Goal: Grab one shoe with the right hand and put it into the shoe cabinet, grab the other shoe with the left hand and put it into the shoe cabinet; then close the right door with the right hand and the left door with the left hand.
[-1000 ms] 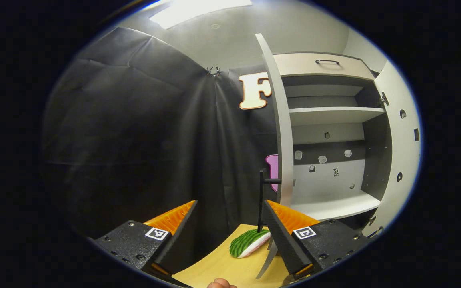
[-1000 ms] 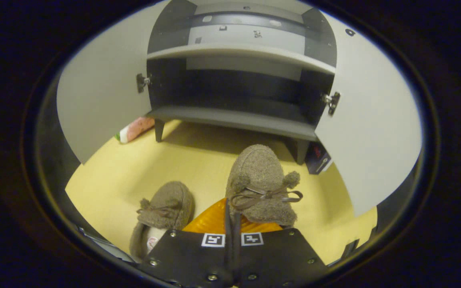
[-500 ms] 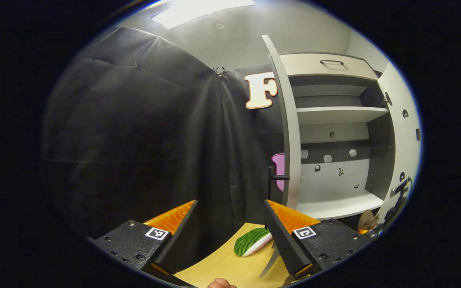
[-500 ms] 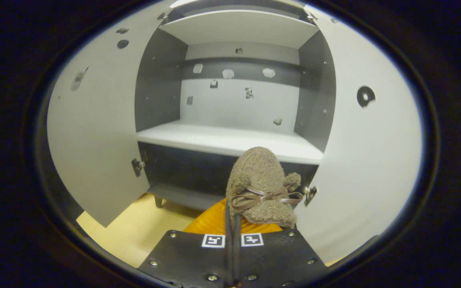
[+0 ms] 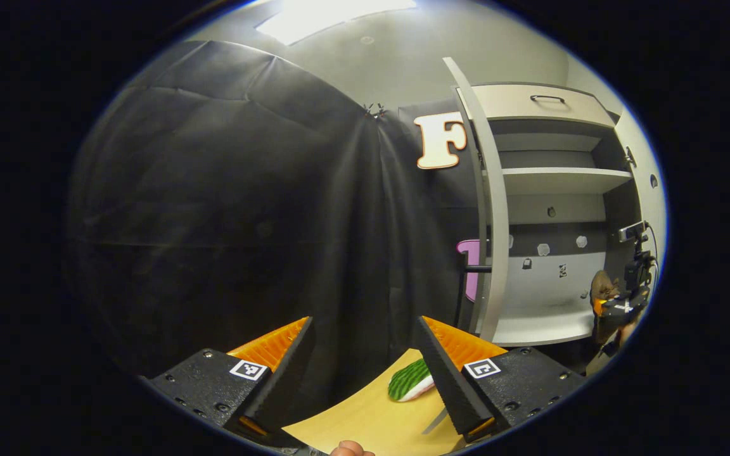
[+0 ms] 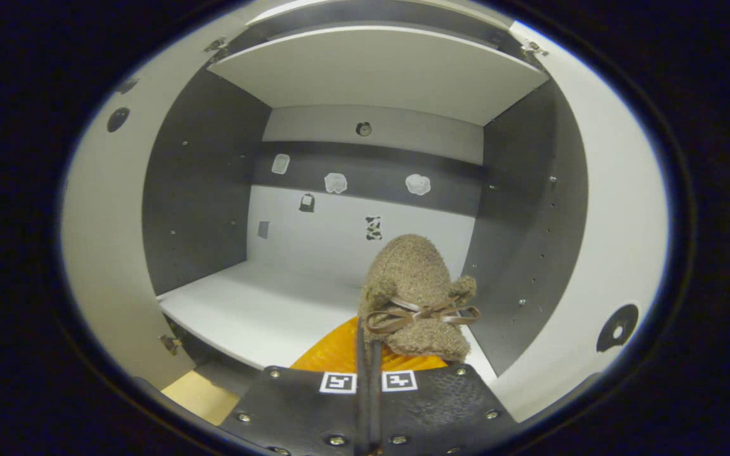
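A brown fuzzy shoe [image 6: 412,291] with a ribbon bow hangs toe-forward in my right gripper [image 6: 368,339], which is shut on its rear edge. The shoe is just above the front of the white shelf [image 6: 257,310] inside the open shoe cabinet [image 6: 200,190]. The left door [image 6: 102,215] and the right door [image 6: 621,234] both stand open beside it. In the left gripper view the cabinet [image 5: 555,183] is at the right, and the right gripper [image 5: 621,310] with the shoe [image 5: 602,288] is at its opening. My left gripper [image 5: 365,354] is open and holds nothing.
A green-and-white object [image 5: 410,380] lies on the yellow floor [image 5: 365,421] near the left door [image 5: 495,221], seen edge-on with its dark handle [image 5: 476,269]. A drawer [image 5: 539,101] tops the cabinet. A fingertip [image 5: 349,449] shows at the bottom edge.
My right gripper lifted the shoe off the floor and carried it up and forward to the cabinet's shelf. The left gripper's view swung left, and the right gripper came into it.
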`<action>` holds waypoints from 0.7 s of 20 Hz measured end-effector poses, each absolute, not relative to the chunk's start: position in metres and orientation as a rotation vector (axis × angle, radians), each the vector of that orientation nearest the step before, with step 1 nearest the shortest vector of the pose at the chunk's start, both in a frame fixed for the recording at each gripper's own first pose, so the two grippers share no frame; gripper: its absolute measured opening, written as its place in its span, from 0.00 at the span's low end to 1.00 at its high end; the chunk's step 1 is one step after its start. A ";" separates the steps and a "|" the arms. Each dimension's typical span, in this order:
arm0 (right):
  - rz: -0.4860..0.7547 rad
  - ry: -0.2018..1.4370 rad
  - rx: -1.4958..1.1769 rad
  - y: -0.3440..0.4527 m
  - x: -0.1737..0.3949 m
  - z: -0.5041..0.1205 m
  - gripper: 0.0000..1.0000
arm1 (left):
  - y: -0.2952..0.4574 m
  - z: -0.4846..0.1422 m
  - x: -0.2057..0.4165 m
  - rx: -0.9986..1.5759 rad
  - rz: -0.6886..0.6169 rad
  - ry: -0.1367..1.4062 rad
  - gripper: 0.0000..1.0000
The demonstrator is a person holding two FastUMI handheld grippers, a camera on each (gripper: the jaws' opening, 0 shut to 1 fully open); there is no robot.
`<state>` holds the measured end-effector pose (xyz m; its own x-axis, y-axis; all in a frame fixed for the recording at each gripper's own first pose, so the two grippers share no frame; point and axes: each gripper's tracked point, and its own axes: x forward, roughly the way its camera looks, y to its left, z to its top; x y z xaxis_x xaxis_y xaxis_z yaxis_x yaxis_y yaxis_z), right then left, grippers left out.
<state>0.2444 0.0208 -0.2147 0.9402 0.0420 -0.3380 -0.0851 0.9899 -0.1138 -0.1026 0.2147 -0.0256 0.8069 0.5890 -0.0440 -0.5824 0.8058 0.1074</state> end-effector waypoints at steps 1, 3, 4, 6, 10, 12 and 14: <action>0.061 0.352 -0.125 0.020 0.258 -0.218 0.01 | 0.218 -0.026 -0.109 0.094 0.649 0.080 0.97; 0.055 0.373 -0.122 0.019 0.278 -0.228 0.00 | 0.224 -0.029 -0.120 0.099 0.694 0.089 0.97; 0.050 0.387 -0.132 0.017 0.286 -0.231 0.00 | 0.226 -0.031 -0.124 0.097 0.716 0.093 0.97; 0.045 0.416 -0.137 0.016 0.311 -0.244 0.00 | 0.234 -0.032 -0.139 0.090 0.758 0.104 0.97; 0.043 0.454 -0.127 0.016 0.336 -0.260 0.01 | 0.243 -0.037 -0.160 0.085 0.831 0.121 0.97; 0.036 0.487 -0.113 0.015 0.342 -0.271 0.01 | 0.242 -0.039 -0.167 0.084 0.849 0.130 0.97; 0.022 0.517 -0.096 0.014 0.345 -0.280 0.01 | 0.242 -0.039 -0.168 0.084 0.853 0.137 0.97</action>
<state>0.3453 0.0142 -0.2795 0.8693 -0.0030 -0.4943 -0.0454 0.9953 -0.0860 -0.1682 0.2422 -0.0394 0.6500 0.7550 -0.0864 -0.7442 0.6554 0.1287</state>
